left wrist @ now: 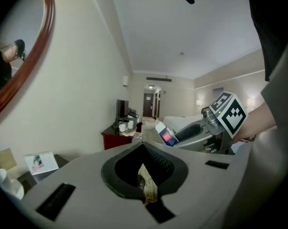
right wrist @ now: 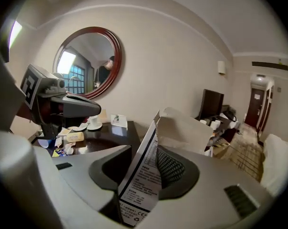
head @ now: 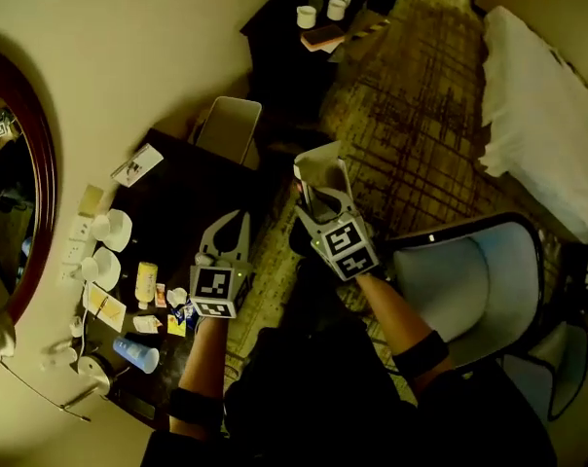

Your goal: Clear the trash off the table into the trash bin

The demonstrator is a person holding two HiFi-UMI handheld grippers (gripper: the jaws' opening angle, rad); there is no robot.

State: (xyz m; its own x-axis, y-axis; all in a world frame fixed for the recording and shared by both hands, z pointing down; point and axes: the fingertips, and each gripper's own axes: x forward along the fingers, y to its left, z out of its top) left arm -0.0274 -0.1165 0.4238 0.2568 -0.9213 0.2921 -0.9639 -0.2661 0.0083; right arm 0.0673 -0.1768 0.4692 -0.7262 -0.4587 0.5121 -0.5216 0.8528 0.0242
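Note:
In the head view my right gripper (head: 318, 178) is shut on an opened white carton (head: 321, 168) over the carpet beside the dark table (head: 192, 188). The right gripper view shows the carton's printed side (right wrist: 143, 175) pinched between the jaws of that gripper (right wrist: 144, 168). My left gripper (head: 238, 220) hovers at the table's edge. It (left wrist: 145, 173) is shut on a small crumpled yellowish wrapper (left wrist: 148, 187). A grey bin (head: 229, 127) stands at the table's far end. Loose wrappers (head: 172, 317) lie on the near end of the table.
White cups on saucers (head: 114, 230), a yellow bottle (head: 146, 282), a blue cup (head: 136, 354) and a card (head: 136, 165) sit on the table by the wall. A round mirror (head: 26, 173) hangs left. An armchair (head: 474, 280) and a bed (head: 547, 115) stand right, with a cabinet with cups (head: 323, 13) beyond.

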